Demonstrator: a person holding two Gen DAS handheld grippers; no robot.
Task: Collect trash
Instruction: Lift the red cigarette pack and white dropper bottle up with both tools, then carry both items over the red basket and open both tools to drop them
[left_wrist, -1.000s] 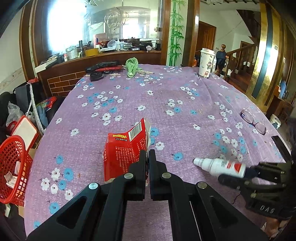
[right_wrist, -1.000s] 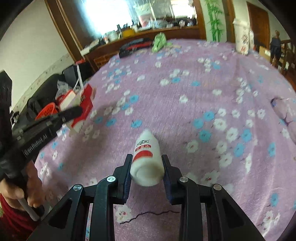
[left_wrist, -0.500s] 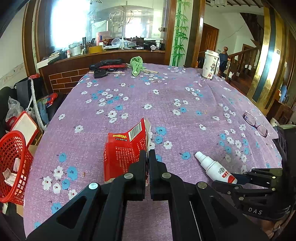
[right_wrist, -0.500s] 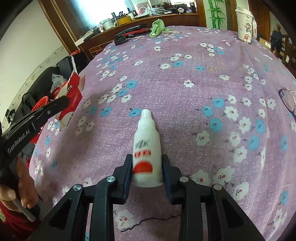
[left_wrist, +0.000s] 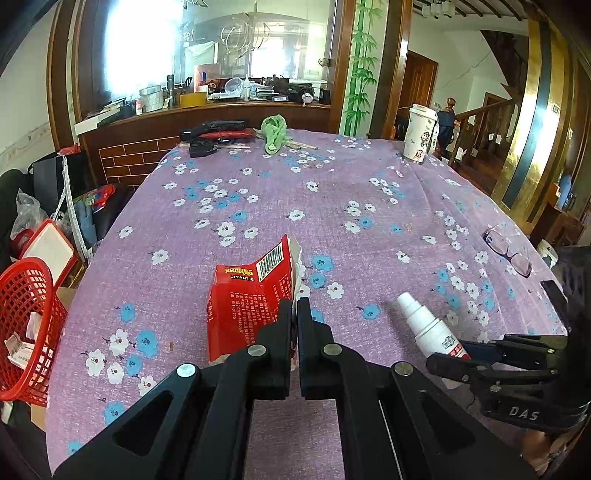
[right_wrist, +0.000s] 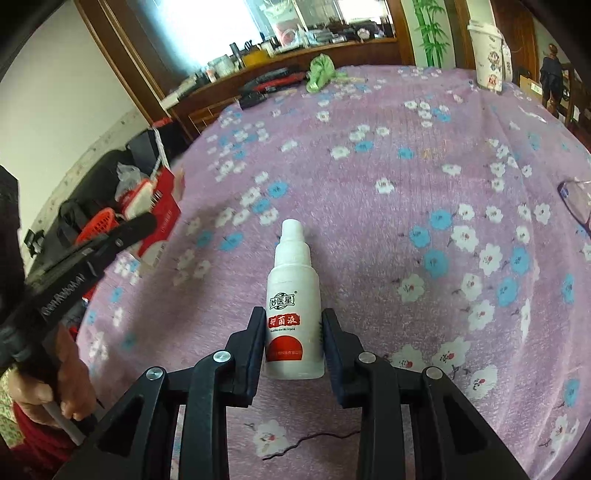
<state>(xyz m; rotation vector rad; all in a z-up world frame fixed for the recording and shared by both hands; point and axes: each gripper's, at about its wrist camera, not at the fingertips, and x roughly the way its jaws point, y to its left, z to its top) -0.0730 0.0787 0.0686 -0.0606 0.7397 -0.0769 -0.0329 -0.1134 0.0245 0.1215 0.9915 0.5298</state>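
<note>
The surface (left_wrist: 369, 192) carries a purple floral cloth. A red mesh basket (left_wrist: 22, 325) beside its edge holds paper scraps. The left claw (left_wrist: 294, 317) pinches a red carton (left_wrist: 247, 302); the right claw (right_wrist: 293, 332) grips a white spray bottle (right_wrist: 293, 295).

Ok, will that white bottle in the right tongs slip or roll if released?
The white bottle looks smooth and round, so it may roll on the tablecloth. The right tongs clamp only its lower body, so it could pivot. Small plastic: probably light.
</note>
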